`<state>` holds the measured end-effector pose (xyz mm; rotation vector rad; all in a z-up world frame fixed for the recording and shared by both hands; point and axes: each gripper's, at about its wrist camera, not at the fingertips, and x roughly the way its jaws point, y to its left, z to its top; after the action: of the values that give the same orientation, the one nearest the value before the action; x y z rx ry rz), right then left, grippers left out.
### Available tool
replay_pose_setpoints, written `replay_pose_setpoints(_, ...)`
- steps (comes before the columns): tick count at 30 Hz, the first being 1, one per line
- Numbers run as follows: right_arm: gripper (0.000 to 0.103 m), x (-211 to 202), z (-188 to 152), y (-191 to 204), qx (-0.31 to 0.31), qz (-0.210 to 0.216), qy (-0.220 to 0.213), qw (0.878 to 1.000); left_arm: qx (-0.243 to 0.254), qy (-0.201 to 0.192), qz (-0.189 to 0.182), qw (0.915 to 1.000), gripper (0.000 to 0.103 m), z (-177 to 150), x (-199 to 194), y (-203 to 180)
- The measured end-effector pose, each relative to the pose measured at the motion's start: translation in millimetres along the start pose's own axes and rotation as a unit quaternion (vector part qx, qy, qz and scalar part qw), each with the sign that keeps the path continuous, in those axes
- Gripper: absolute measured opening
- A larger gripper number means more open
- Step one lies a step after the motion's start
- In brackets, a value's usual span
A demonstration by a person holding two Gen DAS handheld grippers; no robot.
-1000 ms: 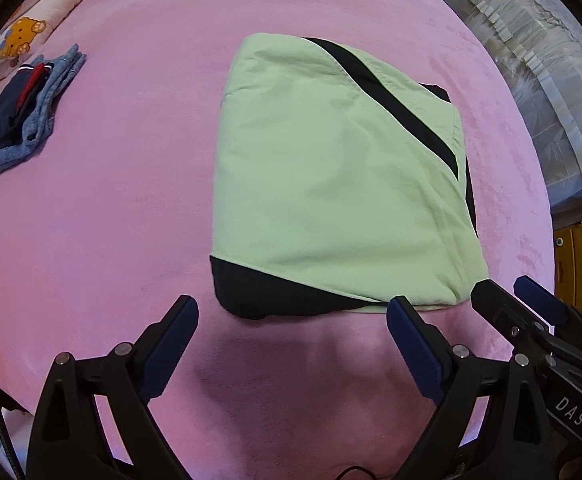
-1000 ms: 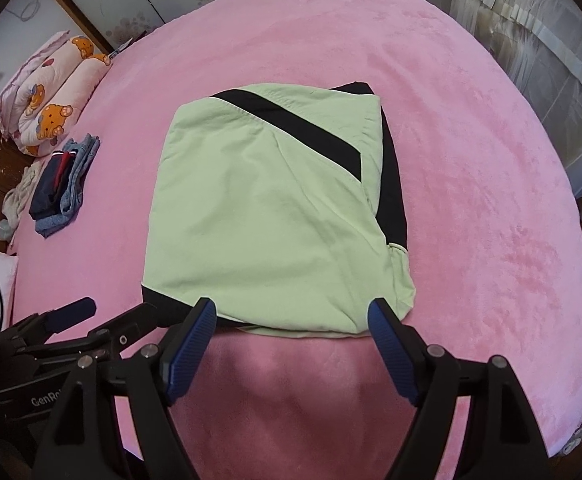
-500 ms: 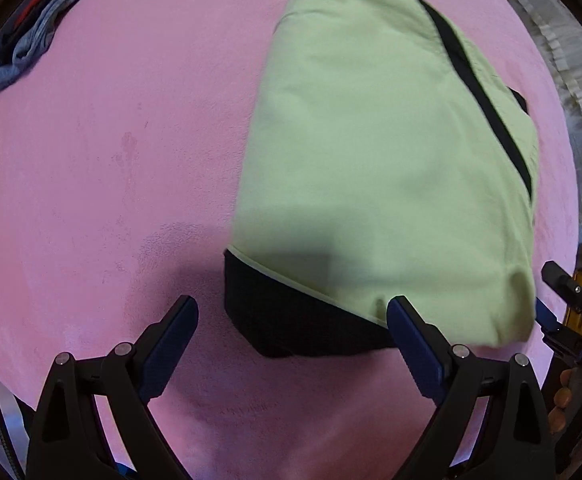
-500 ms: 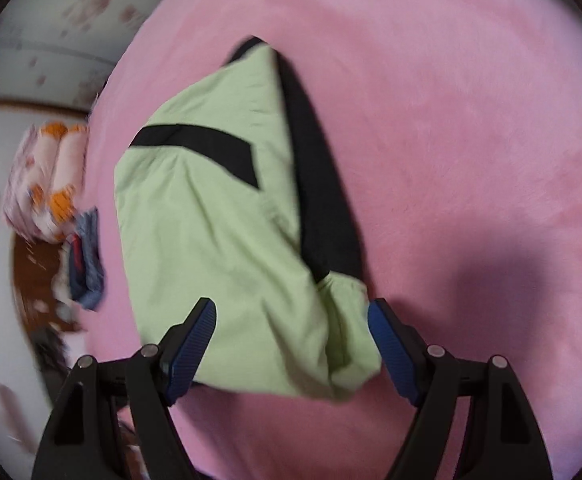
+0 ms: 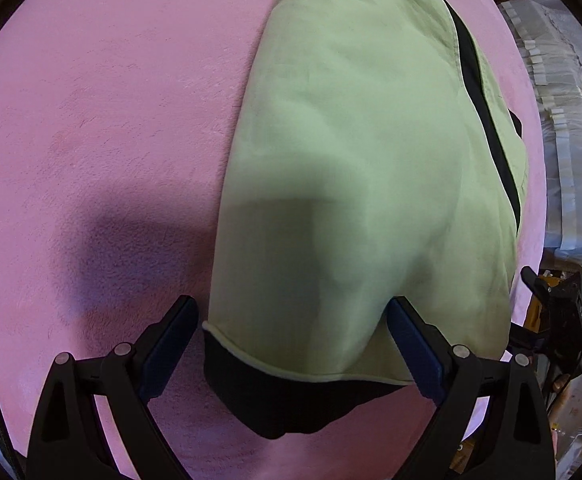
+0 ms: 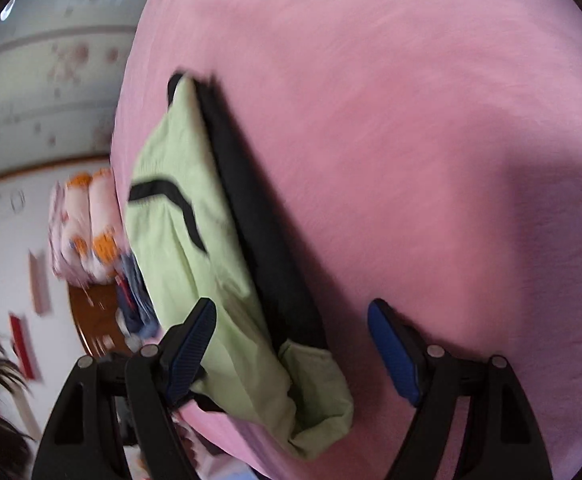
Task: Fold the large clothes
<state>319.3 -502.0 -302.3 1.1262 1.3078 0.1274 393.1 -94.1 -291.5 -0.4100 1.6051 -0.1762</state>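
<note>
Jacket (image 5: 355, 168) lay folded near the bed's (image 5: 91, 100) edge; both grippers, left gripper (image 5: 291, 344) and right gripper (image 6: 291, 348), had dropped close, fingers spread, straddling its near corners.

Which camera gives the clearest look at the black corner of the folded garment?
Left wrist: the black corner lies sharp between the open left gripper. Right wrist view is blurred and shows the garment edge-on, that corner hidden.
</note>
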Motion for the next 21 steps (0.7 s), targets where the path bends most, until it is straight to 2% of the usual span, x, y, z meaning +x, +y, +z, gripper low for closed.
replay_pose_setpoints(2,0.078,0,3,-10,0.028,0.023,-0.002,0.999,-0.006,0.002,-0.002,1.0,0.101,2,2,4)
replay_pose_setpoints(4,0.079,5,5,-13,0.034,0.028,0.003,0.999,-0.015,0.004,-0.013,0.9998,0.103,4,5,8)
replay_pose_setpoints(6,0.08,12,6,-8,0.011,0.017,0.016,1.0,-0.016,0.003,-0.019,0.9997,0.103,4,9,12)
replay_pose_setpoints(10,0.091,24,7,5,-0.035,0.015,0.04,0.998,-0.004,-0.003,-0.028,0.9996,0.103,9,9,8)
replay_pose_setpoints(14,0.092,42,8,20,-0.082,0.008,0.069,0.994,0.017,-0.013,-0.042,0.9989,0.103,10,11,1)
replay_pose_setpoints(19,0.091,70,-1,46,-0.123,0.043,0.117,0.985,0.05,-0.016,-0.048,0.9975,0.103,16,14,-7)
replay_pose_setpoints(21,0.091,84,-2,55,-0.134,0.035,0.126,0.982,0.046,-0.024,-0.051,0.9973,0.103,20,15,-9)
